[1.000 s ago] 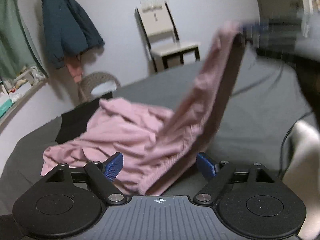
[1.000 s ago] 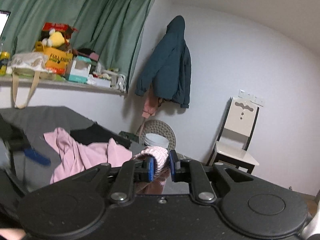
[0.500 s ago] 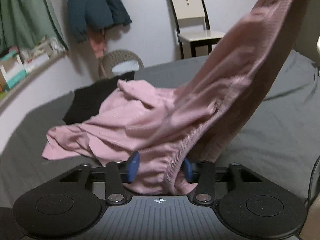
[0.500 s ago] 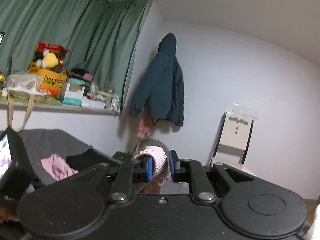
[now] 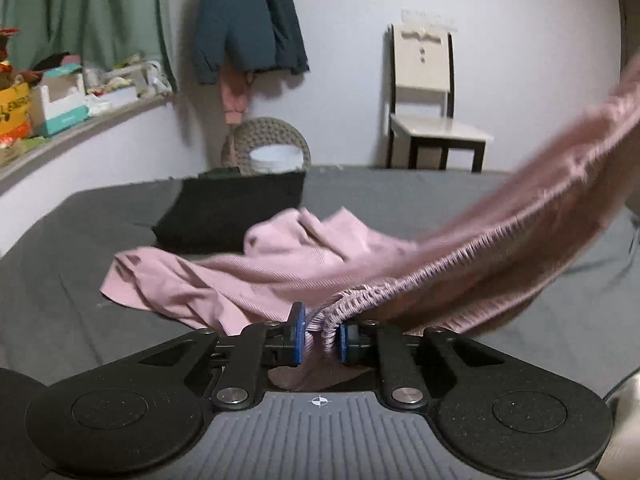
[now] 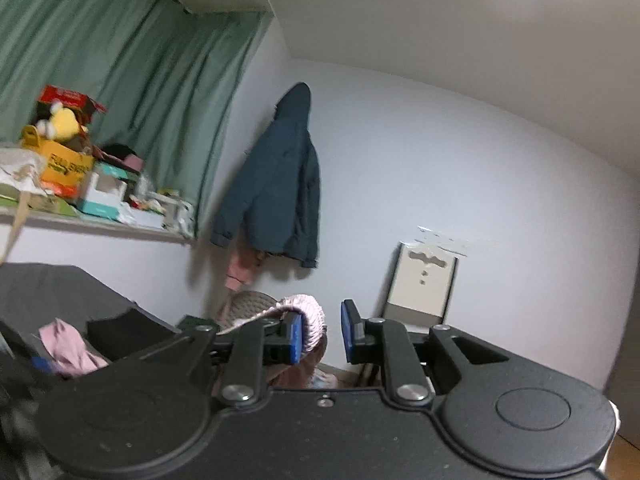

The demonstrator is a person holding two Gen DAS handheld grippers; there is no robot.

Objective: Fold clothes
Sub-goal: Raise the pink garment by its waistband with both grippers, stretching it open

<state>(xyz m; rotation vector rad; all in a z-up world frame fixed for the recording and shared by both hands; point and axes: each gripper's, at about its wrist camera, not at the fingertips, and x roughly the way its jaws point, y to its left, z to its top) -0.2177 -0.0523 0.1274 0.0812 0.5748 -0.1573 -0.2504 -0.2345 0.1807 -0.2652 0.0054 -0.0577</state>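
The grey bed [image 5: 80, 280] spreads wide, bare toward its left and right edges. A pink garment [image 5: 280, 276] lies crumpled at its middle, beside a black garment [image 5: 232, 212]; its elastic waistband rises rightward, taut. The left gripper [image 5: 320, 334] pinches that waistband. The right gripper [image 6: 320, 334], raised high, stands partly parted, with waistband against its left finger.

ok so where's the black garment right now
In the left wrist view the black garment lies flat on the grey bed, left of centre, just behind the crumpled pink garment and in front of the woven basket by the wall.
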